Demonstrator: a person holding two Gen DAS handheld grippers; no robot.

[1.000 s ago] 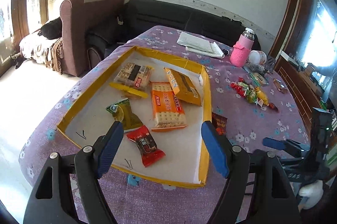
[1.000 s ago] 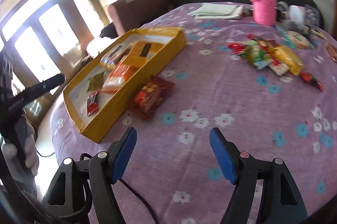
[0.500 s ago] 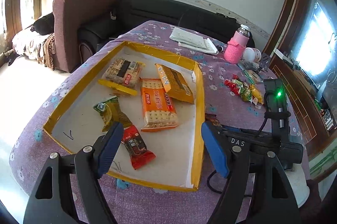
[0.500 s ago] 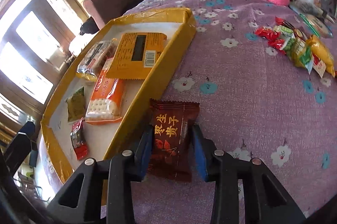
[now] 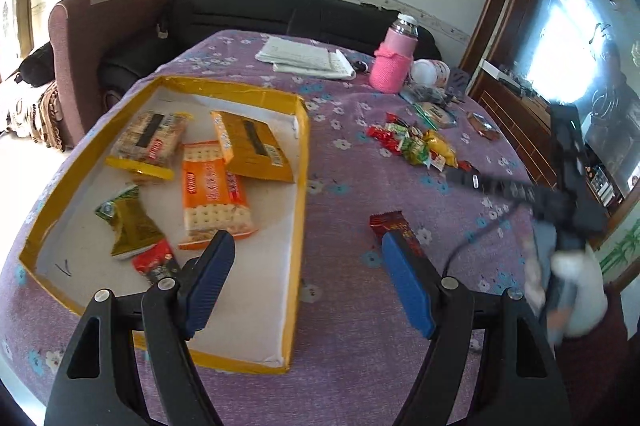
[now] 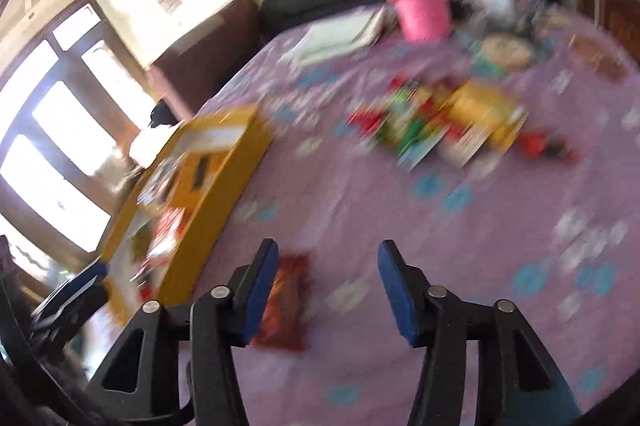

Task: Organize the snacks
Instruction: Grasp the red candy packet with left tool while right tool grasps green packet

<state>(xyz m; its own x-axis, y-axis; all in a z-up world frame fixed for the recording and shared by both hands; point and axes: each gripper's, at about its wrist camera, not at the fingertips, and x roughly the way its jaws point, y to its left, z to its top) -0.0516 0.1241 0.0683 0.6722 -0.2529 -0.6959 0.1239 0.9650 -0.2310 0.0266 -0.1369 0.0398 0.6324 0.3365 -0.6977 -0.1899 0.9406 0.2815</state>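
A shallow yellow tray [image 5: 301, 186] holds several snack packs, among them an orange cracker pack [image 5: 212, 194] and a yellow box [image 5: 250, 146]. My left gripper [image 5: 306, 242] hangs open over the tray's right wall with nothing between its fingers. A dark red packet [image 5: 394, 226] lies flat on the purple cloth, right of the tray. In the blurred right wrist view my right gripper [image 6: 328, 250] is above the cloth with its jaws opening. The red packet [image 6: 286, 302] lies by its left finger, not pressed. The tray [image 6: 224, 186] stands to its left.
A pile of small wrapped snacks [image 5: 416, 146] lies mid-table, the same pile [image 6: 440, 122] ahead of my right gripper. At the far edge stand a pink bottle [image 5: 394, 66], papers [image 5: 304, 58] and small clutter. Sofas stand beyond the table.
My right gripper closed around the red packet beside the tray, then opened wider; the packet now lies farther from the tray wall. My left gripper has shifted right, toward the tray's right wall.
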